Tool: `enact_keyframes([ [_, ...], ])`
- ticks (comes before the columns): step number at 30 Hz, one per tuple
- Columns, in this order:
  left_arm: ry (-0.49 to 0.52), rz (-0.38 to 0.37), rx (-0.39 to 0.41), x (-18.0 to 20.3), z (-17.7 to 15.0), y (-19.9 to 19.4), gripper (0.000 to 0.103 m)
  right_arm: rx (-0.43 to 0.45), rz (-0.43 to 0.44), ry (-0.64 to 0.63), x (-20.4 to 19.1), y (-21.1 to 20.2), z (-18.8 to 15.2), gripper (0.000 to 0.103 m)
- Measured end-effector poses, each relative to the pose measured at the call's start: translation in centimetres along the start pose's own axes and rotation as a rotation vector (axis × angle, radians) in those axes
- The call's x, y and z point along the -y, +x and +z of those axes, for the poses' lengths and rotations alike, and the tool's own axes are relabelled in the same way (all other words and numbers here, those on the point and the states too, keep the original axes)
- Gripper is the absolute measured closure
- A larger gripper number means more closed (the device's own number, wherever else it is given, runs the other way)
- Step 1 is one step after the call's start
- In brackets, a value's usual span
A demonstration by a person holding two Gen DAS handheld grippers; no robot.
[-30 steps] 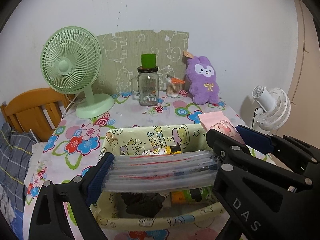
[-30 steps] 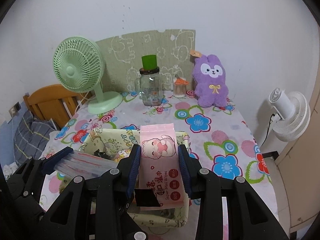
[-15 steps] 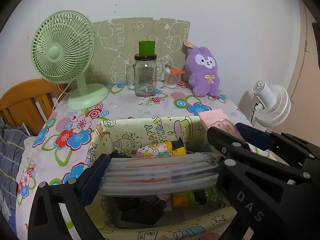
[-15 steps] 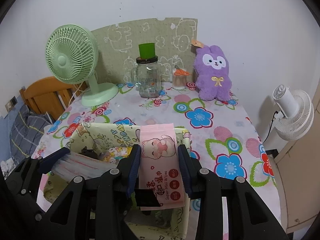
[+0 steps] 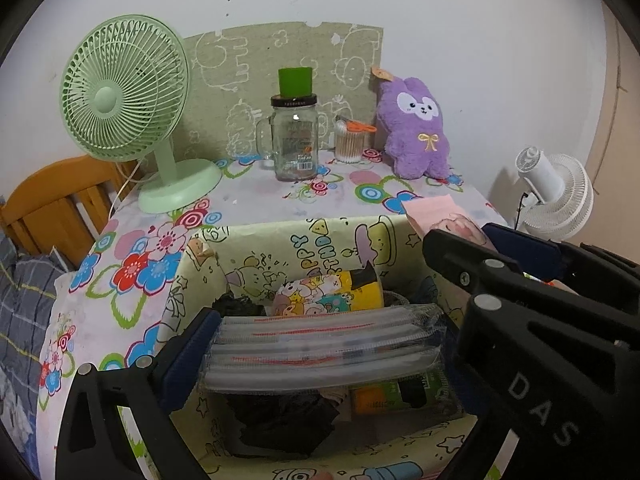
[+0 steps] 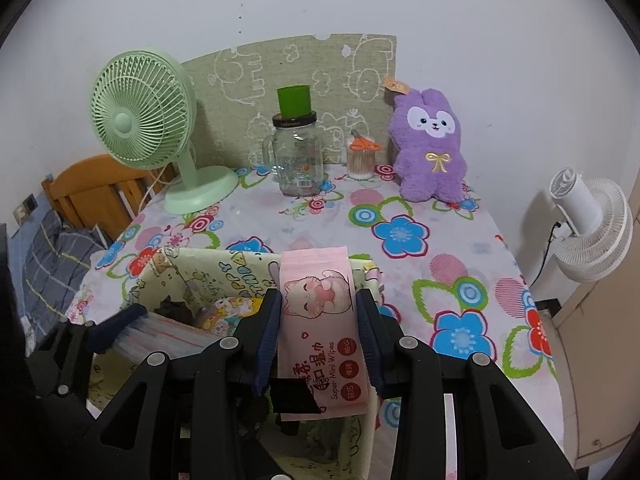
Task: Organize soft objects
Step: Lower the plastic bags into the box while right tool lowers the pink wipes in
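Observation:
A yellow-green cartoon box (image 5: 300, 236) stands at the near edge of the flowered table. My left gripper (image 5: 336, 332) is over its inside, jaws wide open. A clear plastic pack (image 5: 320, 344) lies across between them on the box's contents. Its left end is against the left pad and a thin dark gap shows at its right end. My right gripper (image 6: 318, 308) is shut on a pink wipes pack (image 6: 320, 320), held upright over the box's right rim (image 6: 372, 272). Inside the box lie a yellow cartoon packet (image 5: 332, 292) and black cloth (image 5: 280, 420). A purple plush rabbit (image 6: 430, 144) leans on the back wall.
At the table's back stand a green fan (image 5: 120, 92), a glass jar mug (image 5: 294, 140) with a green cup on top, and a tub of cotton swabs (image 5: 350, 144). A white fan (image 6: 588, 228) is off the right edge, a wooden chair (image 5: 60, 208) off the left.
Both grippers have sunk a little toward the box. The left jaws have spread slightly, coming off the clear pack's right end. The wipes pack stays clamped in the right gripper.

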State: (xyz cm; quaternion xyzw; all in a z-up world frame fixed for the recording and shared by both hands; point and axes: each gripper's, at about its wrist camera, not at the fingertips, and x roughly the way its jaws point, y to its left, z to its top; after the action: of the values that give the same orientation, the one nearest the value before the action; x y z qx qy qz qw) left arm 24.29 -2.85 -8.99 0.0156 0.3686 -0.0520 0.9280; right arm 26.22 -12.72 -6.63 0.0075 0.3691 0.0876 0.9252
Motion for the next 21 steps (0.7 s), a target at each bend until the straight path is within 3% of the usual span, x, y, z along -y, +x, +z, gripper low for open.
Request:
enact_keyframes([
  [16,-0.025,-0.037,-0.014,-0.31,-0.2,-0.06,0.0,-0.02,0.127,0.014,-0.02,0.4,0.18,0.057],
  [18,-0.026,-0.024,-0.006,-0.45,-0.16,-0.24,0.0,-0.029,0.132,0.012,-0.09,0.55,0.08,0.04],
  [21,-0.019,-0.036,-0.013,-0.6,-0.17,-0.22,0.0,-0.012,0.12,-0.008,-0.16,0.21,-0.07,0.027],
])
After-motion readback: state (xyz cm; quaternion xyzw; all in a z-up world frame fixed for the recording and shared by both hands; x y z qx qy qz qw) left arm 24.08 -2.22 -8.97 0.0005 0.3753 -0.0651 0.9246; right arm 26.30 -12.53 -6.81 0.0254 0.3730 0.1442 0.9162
